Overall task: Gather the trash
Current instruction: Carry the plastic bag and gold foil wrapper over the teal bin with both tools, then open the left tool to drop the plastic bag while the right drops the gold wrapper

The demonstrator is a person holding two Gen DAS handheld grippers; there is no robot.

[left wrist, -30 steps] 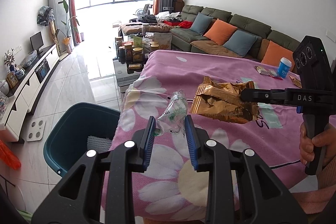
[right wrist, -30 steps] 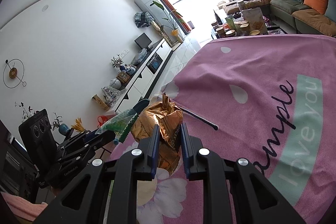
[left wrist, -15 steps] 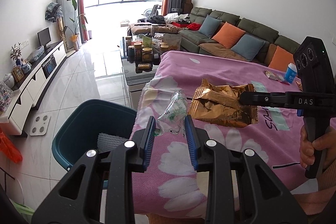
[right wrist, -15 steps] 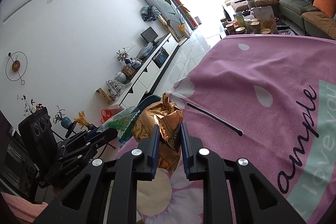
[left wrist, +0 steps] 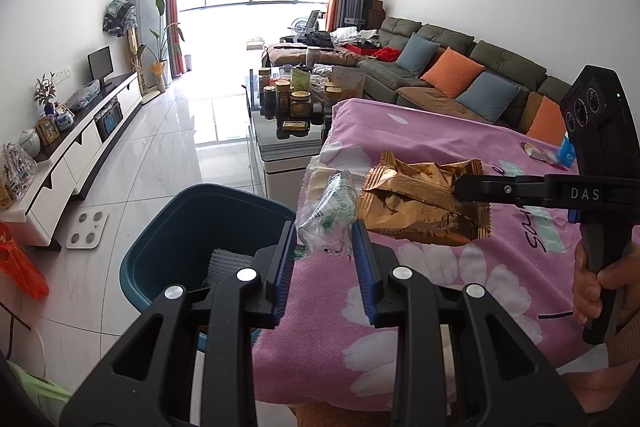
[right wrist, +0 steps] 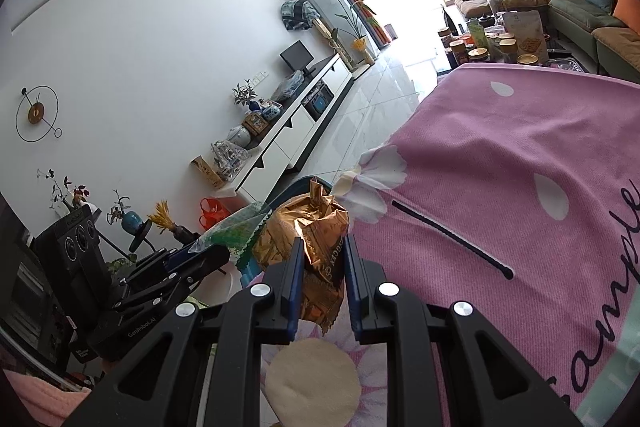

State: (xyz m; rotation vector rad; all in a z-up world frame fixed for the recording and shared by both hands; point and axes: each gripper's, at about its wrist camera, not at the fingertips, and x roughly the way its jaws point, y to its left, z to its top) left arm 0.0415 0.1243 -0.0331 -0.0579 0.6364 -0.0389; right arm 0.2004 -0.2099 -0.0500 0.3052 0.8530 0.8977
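My left gripper [left wrist: 325, 239] is shut on a crumpled clear wrapper with green print [left wrist: 330, 215], held above the left edge of the pink flowered tablecloth [left wrist: 420, 275]. My right gripper [right wrist: 322, 259] is shut on a crumpled gold snack bag [right wrist: 316, 239]; the bag also shows in the left wrist view [left wrist: 420, 199], just right of the clear wrapper, which shows in the right wrist view too [right wrist: 236, 231]. A dark teal bin [left wrist: 168, 239] stands on the floor left of the table, below the left gripper.
A glass coffee table [left wrist: 280, 135] with several jars stands beyond the bin. A blue cup [left wrist: 565, 151] and small wrappers [left wrist: 536, 151] lie at the table's far right. A black stick [right wrist: 452, 239] lies on the cloth. A white TV cabinet [left wrist: 80, 155] lines the left wall.
Both grippers have moved left with their trash, toward the table's left edge. The teal bin now shows more fully below the left gripper.
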